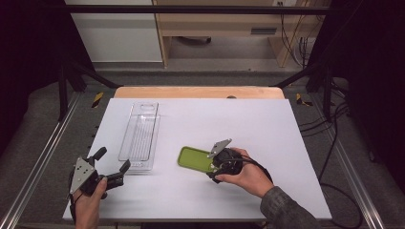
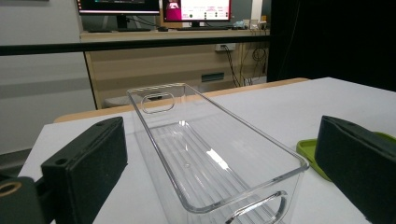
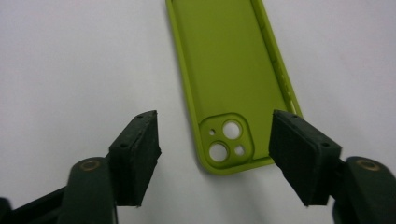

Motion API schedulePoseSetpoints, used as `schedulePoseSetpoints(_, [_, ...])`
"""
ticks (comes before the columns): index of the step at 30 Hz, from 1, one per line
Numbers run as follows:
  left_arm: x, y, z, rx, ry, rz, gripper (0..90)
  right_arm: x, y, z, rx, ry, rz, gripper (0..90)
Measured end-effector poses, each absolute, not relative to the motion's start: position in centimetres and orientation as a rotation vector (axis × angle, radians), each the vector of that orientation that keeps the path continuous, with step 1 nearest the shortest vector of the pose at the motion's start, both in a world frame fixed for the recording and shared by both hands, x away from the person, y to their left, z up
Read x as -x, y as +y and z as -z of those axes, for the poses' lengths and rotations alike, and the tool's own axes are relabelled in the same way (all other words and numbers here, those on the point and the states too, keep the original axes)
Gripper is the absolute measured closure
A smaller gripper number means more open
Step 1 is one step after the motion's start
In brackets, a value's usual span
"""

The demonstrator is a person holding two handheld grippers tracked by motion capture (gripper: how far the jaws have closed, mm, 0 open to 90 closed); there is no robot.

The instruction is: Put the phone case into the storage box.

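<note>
The right gripper (image 3: 212,156) stands open astride the camera-cutout end of a green phone case (image 3: 229,79) lying flat on the table (image 3: 70,60), pads clear of both edges. Light, thin and probably flexible, the case is best pinched across its raised side rims. The left gripper (image 2: 219,172) waits open before a clear bin (image 2: 205,154).

Green phone case (image 3: 229,84) cut off by the top edge in the right gripper view, its camera end partly covered by the right gripper (image 1: 217,167) in the high view. Clear bin (image 2: 210,158) clipped at the bottom edge. Screens beyond too small to read.
</note>
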State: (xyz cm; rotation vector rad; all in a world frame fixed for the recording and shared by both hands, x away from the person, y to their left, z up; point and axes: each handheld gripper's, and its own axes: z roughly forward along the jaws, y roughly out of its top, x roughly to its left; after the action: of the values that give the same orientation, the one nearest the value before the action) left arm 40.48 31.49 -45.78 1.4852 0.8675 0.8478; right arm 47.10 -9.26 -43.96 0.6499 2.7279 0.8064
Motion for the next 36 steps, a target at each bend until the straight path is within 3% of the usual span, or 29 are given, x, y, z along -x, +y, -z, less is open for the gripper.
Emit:
schedulePoseSetpoints(7, [-40.5, 31.4, 45.8, -1.488, 0.865, -0.844, 2.2, -47.4, -9.1, 44.3, -0.636, 2.777, -0.805, 51.8])
schedulePoseSetpoints(26, [-40.6, 31.4, 45.8, -1.493, 0.869, -0.841, 2.3, -47.7, -8.4, 45.3, -0.560, 2.831, -0.713, 69.3])
schedulePoseSetpoints(36, [-40.6, 31.4, 45.8, -1.496, 0.863, -0.840, 2.3, -47.7, -8.1, 45.5, -0.533, 2.848, -0.698, 72.5])
